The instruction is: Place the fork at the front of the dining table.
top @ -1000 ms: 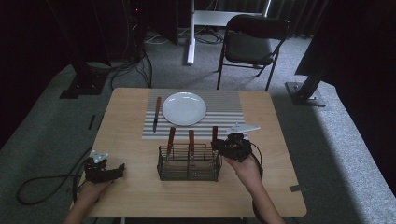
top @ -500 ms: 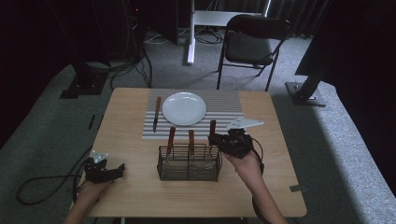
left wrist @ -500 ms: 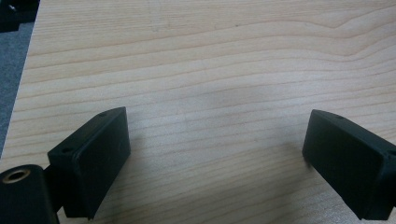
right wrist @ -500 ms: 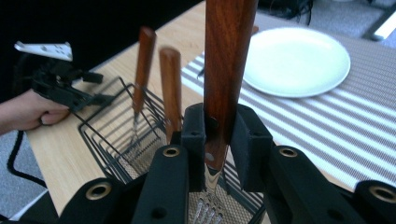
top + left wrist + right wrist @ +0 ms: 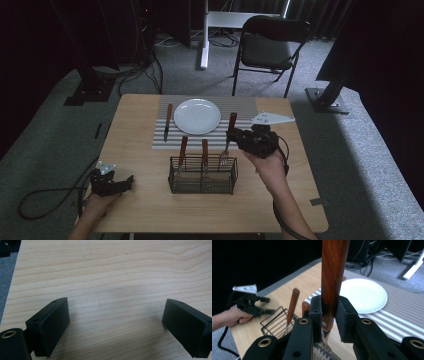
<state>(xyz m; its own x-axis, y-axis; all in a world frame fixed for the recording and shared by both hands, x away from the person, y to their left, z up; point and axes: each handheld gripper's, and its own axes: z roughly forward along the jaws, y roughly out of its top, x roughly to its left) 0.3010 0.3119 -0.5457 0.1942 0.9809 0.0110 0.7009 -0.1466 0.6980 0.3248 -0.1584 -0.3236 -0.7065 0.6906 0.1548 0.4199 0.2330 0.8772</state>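
Note:
My right gripper (image 5: 233, 136) (image 5: 329, 312) is shut on a fork (image 5: 231, 121) with a brown wooden handle (image 5: 334, 272). The fork stands upright, and its metal tines hang over the right end of a black wire basket (image 5: 202, 175) (image 5: 274, 322). Two more wooden-handled utensils (image 5: 182, 147) (image 5: 293, 302) stand in that basket. At the table's front left corner my left gripper (image 5: 127, 182) (image 5: 115, 322) rests open on the bare wood, with nothing between its jaws. It also shows far off in the right gripper view, as the left gripper (image 5: 252, 303).
A white plate (image 5: 197, 116) (image 5: 362, 295) sits on a striped placemat (image 5: 245, 131) behind the basket. A wooden-handled knife (image 5: 167, 121) lies left of the plate. Beyond the table stands a black folding chair (image 5: 270, 47).
My right gripper has risen with the fork, drawing it up out of the basket. The left gripper has stayed put.

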